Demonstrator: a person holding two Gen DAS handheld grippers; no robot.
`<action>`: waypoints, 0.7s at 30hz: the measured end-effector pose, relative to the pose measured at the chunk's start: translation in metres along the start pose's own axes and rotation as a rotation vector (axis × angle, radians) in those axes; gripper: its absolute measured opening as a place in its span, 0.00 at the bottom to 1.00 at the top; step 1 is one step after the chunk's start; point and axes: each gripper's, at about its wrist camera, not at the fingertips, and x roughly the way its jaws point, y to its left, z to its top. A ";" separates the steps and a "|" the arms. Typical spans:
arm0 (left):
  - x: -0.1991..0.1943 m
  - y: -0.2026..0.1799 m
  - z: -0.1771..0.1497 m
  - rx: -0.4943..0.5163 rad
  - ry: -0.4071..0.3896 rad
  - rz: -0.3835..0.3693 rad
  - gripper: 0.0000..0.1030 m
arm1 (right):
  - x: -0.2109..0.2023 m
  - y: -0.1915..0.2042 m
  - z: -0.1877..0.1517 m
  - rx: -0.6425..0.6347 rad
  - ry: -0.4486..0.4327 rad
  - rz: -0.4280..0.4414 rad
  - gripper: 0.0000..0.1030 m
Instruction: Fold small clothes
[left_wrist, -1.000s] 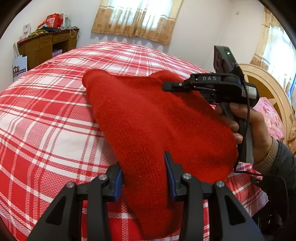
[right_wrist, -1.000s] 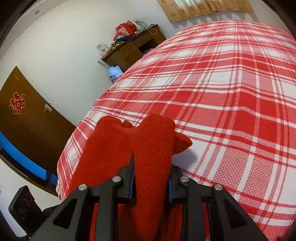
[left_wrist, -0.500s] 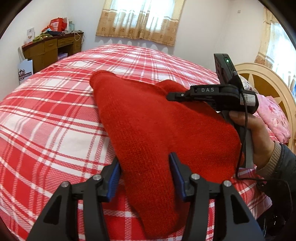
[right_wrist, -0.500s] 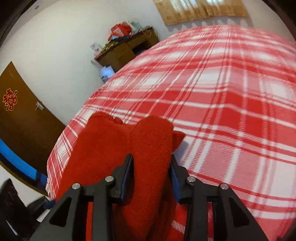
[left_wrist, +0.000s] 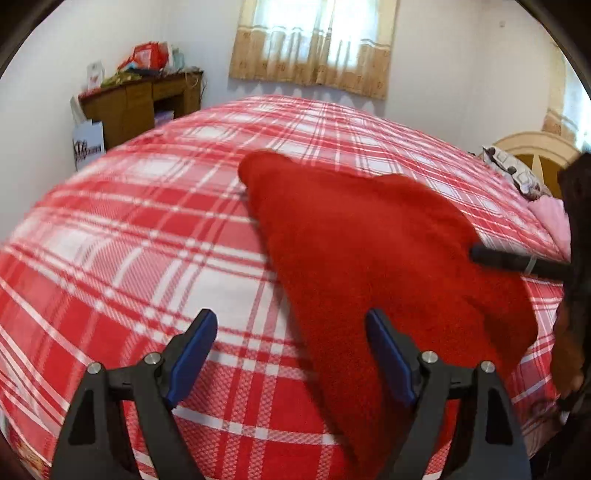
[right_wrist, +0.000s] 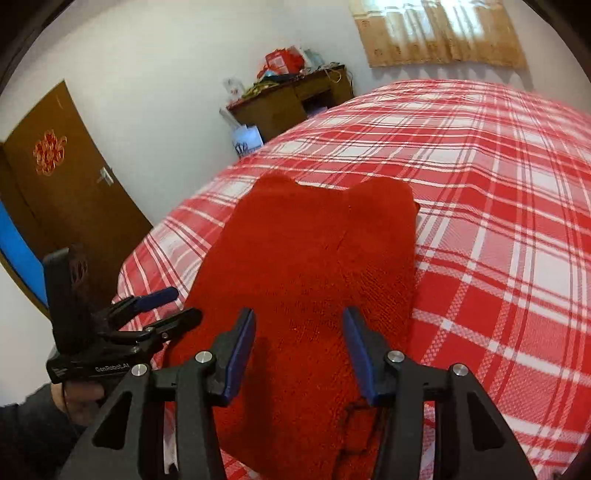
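The red knit (right_wrist: 310, 280) lies flat on the bed (right_wrist: 498, 206), long axis running away from me, its near end between my right jaws (right_wrist: 299, 354) and just right of my left jaws (left_wrist: 291, 354), both opening, gripping nothing.

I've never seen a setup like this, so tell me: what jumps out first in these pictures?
The bright red knitted garment lying flat on the red-and-white plaid bedspread catches the eye first. Next come the black blue-padded fingers at the bottom of each view: the left hand-held gripper and the right hand-held gripper, both opening with pads clear of the knit. A cluttered wooden desk stands by the far wall.
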 end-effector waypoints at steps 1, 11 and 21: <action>0.000 0.003 0.000 -0.020 0.001 -0.008 0.89 | -0.002 0.000 0.001 0.011 0.000 -0.002 0.49; -0.035 -0.004 0.007 0.017 -0.052 0.035 0.94 | -0.081 0.071 -0.008 -0.164 -0.247 -0.352 0.62; -0.091 -0.029 0.028 0.102 -0.236 0.041 1.00 | -0.122 0.085 -0.010 -0.158 -0.346 -0.389 0.63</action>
